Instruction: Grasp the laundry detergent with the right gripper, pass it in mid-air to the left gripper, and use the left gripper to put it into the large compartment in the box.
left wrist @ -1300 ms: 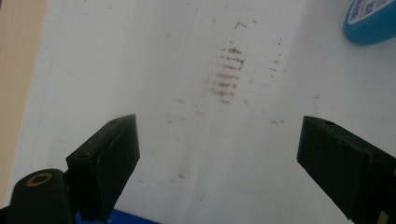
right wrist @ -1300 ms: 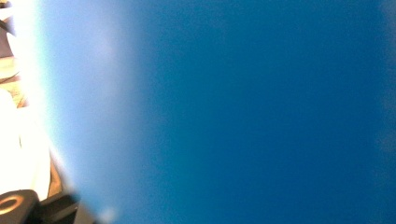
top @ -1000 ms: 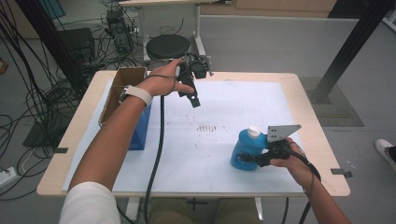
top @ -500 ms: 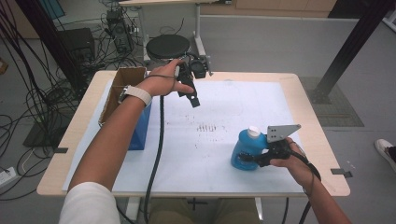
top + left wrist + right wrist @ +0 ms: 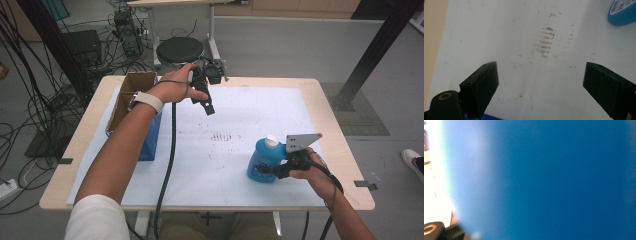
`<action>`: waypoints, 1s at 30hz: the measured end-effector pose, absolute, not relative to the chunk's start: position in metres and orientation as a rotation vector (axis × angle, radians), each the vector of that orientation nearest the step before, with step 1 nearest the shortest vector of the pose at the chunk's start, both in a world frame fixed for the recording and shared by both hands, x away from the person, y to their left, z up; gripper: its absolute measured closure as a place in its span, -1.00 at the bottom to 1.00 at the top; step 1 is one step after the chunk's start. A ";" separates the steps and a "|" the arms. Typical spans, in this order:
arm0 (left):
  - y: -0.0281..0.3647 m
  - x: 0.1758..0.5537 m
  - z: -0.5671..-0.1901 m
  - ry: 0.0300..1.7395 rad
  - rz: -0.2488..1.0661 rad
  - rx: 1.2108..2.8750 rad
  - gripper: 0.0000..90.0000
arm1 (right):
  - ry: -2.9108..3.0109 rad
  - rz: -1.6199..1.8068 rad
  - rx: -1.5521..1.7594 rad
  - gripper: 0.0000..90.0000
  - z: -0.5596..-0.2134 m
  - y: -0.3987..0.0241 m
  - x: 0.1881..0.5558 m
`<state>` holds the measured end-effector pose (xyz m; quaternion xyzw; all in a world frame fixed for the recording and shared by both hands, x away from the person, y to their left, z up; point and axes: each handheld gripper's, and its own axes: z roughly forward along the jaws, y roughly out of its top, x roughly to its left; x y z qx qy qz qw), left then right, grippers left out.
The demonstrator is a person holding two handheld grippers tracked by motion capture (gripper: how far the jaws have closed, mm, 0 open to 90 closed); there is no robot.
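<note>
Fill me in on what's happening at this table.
A person works with two handheld grippers. The right gripper is shut on a blue bottle with a white cap, which stands upright on the white mat near the table's right front. The left gripper is held open above the mat's far left, holding nothing. A cardboard box sits at the left edge.

No legible text anywhere.

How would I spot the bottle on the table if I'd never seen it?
Find the white sheet covering the table. Near its front right edge stands the blue bottle, gripped by the right tongs. Unlike the blue box at the left, it is rounded, with a white cap.
</note>
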<state>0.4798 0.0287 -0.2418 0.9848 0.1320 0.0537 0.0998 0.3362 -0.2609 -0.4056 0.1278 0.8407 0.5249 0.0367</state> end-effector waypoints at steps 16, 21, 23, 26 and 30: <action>0.029 0.479 -0.242 0.390 0.161 2.904 -0.70 | 2.583 1.610 0.394 -0.06 -0.406 -0.261 0.336; 0.029 0.479 -0.241 0.387 0.160 2.904 -0.70 | 2.584 1.612 0.395 -0.06 -0.406 -0.261 0.336; 0.029 0.479 -0.242 0.389 0.161 2.904 -0.70 | 2.585 1.613 0.397 -0.06 -0.406 -0.261 0.336; 0.030 0.479 -0.241 0.388 0.164 2.904 -0.70 | 2.585 1.611 0.393 -0.06 -0.406 -0.261 0.336; 0.030 0.479 -0.241 0.394 0.165 2.900 -0.70 | 2.585 1.612 0.394 -0.06 -0.406 -0.261 0.337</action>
